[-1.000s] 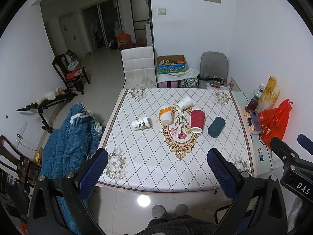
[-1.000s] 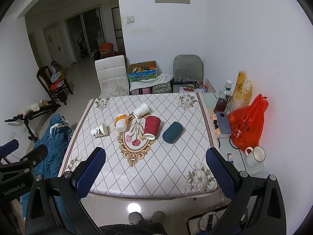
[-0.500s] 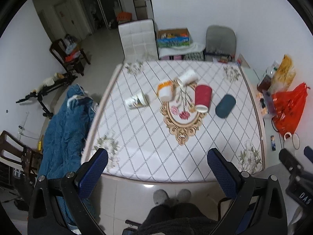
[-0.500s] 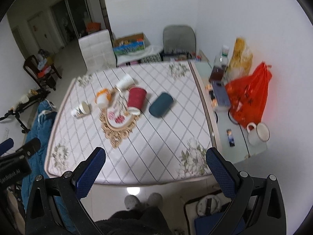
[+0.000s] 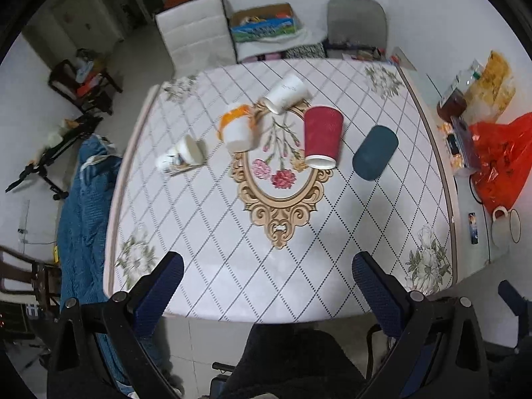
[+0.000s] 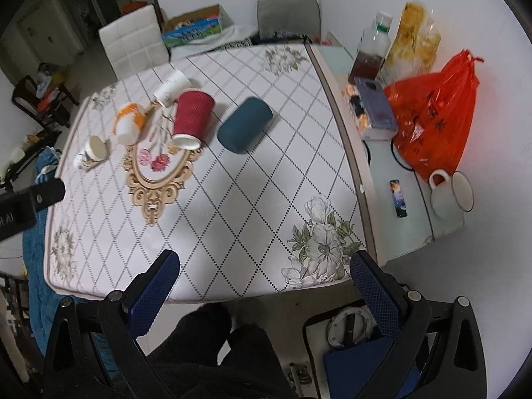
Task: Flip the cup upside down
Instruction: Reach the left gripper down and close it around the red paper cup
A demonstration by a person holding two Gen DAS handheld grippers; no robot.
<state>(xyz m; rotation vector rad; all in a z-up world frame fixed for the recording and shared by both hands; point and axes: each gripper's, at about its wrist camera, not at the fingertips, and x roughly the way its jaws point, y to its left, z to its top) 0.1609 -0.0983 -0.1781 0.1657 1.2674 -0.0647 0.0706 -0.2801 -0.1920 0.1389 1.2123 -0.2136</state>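
Several cups lie on their sides on the white quilted table [image 5: 212,232]: a red paper cup [image 5: 322,136] [image 6: 193,118], a dark teal cup [image 5: 375,157] [image 6: 245,128], an orange-and-white cup [image 5: 236,127] [image 6: 128,123], a white paper cup [image 5: 286,93] [image 6: 171,87] and a small patterned cup [image 5: 181,156] [image 6: 91,151]. My left gripper [image 5: 267,282] is open and empty above the table's near edge. My right gripper [image 6: 264,282] is open and empty above the near right corner.
A side shelf [image 6: 412,232] to the right holds an orange plastic bag [image 6: 435,109], a white mug [image 6: 450,193], a bottle [image 6: 370,53] and a phone [image 6: 374,103]. A blue blanket [image 5: 83,206] hangs left of the table. Chairs [image 5: 196,33] stand behind it.
Both grippers have moved forward and tilted down over the table, so the cups look larger and nearer. Both stay open. The cups have not moved.
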